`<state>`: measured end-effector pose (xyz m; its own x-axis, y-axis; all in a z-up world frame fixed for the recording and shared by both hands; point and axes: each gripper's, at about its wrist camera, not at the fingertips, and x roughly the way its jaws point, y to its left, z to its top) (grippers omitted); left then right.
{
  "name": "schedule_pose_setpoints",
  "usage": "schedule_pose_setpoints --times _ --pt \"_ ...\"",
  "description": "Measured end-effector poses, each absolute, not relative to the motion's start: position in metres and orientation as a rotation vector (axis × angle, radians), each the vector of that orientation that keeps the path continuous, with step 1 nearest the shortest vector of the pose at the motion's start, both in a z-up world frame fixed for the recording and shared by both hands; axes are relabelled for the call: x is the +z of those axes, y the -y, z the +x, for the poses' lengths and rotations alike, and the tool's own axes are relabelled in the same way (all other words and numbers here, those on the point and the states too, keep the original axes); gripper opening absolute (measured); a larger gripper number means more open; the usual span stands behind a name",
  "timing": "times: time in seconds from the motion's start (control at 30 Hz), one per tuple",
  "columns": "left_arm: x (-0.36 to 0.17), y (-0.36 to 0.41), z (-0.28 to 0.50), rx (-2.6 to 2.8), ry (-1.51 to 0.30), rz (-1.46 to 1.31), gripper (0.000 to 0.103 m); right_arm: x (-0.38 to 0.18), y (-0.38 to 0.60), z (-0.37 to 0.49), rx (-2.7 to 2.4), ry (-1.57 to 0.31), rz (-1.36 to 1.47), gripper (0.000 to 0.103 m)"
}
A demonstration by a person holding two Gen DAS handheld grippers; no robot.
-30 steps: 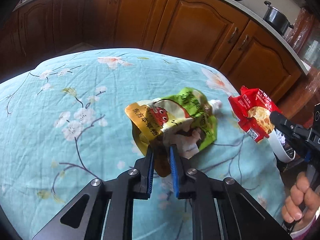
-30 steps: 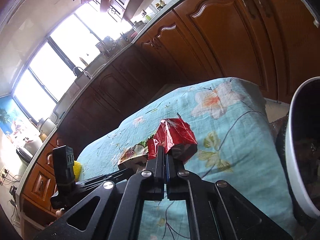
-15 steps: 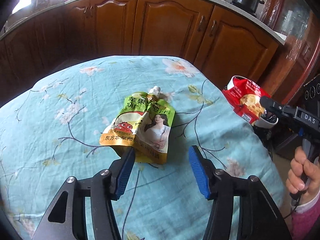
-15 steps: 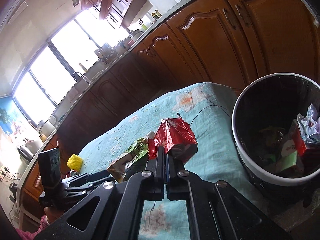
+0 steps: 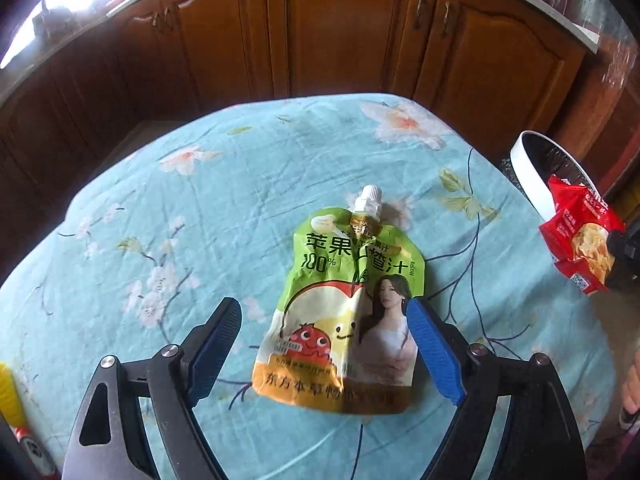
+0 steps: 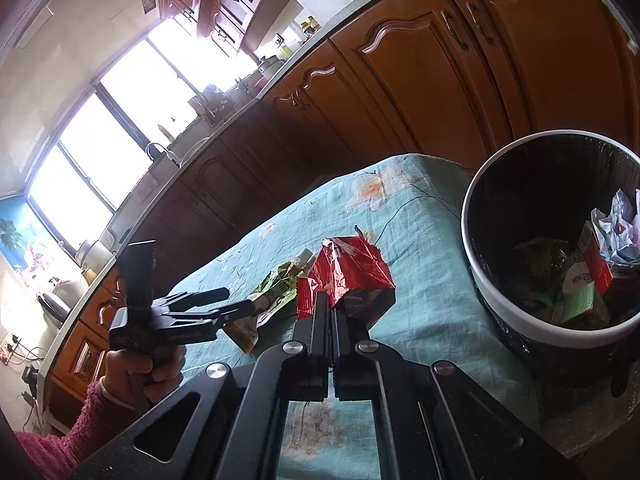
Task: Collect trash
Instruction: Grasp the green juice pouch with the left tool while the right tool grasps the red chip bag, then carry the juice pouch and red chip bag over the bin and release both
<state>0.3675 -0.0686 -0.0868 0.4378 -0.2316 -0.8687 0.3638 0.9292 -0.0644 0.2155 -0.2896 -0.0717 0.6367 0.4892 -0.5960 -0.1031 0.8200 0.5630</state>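
Right gripper (image 6: 330, 300) pinches red wrapper (image 6: 348, 266) beside bin (image 6: 480, 280).

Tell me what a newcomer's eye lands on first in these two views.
First the green juice pouch, lying flat on the floral blue tablecloth between the opening left tongs, which do not touch it. Next the crumpled red snack bag, pinched in the shut right tongs near the white-rimmed trash bin, already holding rubbish.

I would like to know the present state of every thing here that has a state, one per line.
Left hand-held gripper: jaws opening, pads clear of the pouch.
Right hand-held gripper: shut on the red wrapper.
Juice pouch: flat on the tablecloth, cap on.
Red wrapper: crumpled, held above the table.
Trash bin: open, partly filled.
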Motion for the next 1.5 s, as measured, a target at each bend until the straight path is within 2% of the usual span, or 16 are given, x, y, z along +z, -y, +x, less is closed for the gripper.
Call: schedule_pose_setpoints --times 0.13,0.2,0.27,0.37,0.87,1.5 --pt "-0.109 0.075 0.386 -0.413 -1.112 0.098 0.082 -0.073 0.287 0.216 0.358 -0.821 0.515 0.001" --pt "-0.109 0.077 0.385 -0.414 -1.083 0.096 0.068 -0.072 0.288 0.216 0.352 -0.820 0.511 0.001" --pt "-0.107 0.076 0.382 -0.427 -1.071 0.064 0.043 -0.072 0.291 0.214 0.339 -0.815 0.508 0.001" --pt "-0.100 0.071 0.371 -0.446 -1.061 0.003 0.036 -0.071 0.295 0.211 0.328 -0.809 0.507 0.001" --pt "-0.053 0.133 0.283 -0.449 -0.912 -0.004 0.034 -0.065 0.325 0.178 0.257 -0.785 0.485 0.001" --pt "-0.046 0.201 0.265 -0.545 -0.892 0.020 0.034 -0.044 0.366 0.146 0.139 -0.737 0.397 0.001"
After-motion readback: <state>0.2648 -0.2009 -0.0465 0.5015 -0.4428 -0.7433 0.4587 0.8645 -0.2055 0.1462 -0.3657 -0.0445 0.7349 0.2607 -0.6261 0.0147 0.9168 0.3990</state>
